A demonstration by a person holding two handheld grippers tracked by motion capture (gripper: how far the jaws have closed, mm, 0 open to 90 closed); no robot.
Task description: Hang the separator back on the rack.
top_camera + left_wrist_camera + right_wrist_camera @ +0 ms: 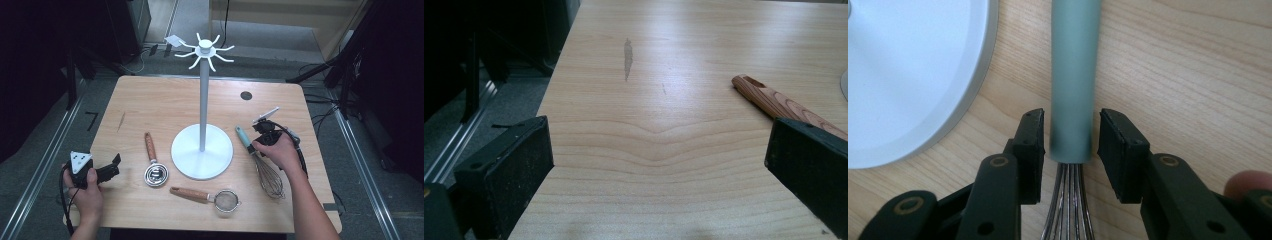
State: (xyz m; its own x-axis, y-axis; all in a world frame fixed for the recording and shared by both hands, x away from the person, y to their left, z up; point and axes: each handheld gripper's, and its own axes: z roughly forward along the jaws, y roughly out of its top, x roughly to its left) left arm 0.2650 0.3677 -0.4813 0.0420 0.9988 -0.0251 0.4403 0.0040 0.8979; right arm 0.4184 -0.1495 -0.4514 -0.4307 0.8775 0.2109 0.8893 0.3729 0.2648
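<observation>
Whisk (261, 159) lay on surface (150, 100), just right of white stand base (202, 152). I had right gripper (1070, 145) astride its teal handle (1073, 75) at wire end, pads close either side, not yet pressing. Left gripper (659, 165) gaped wide, nothing between, near wooden handle (774, 102). No readable writing seen.

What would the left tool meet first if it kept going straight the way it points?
Likely nothing close: ahead of the left tool lies bare table. The wooden handle sits off to its right side, probably just outside the path.
</observation>
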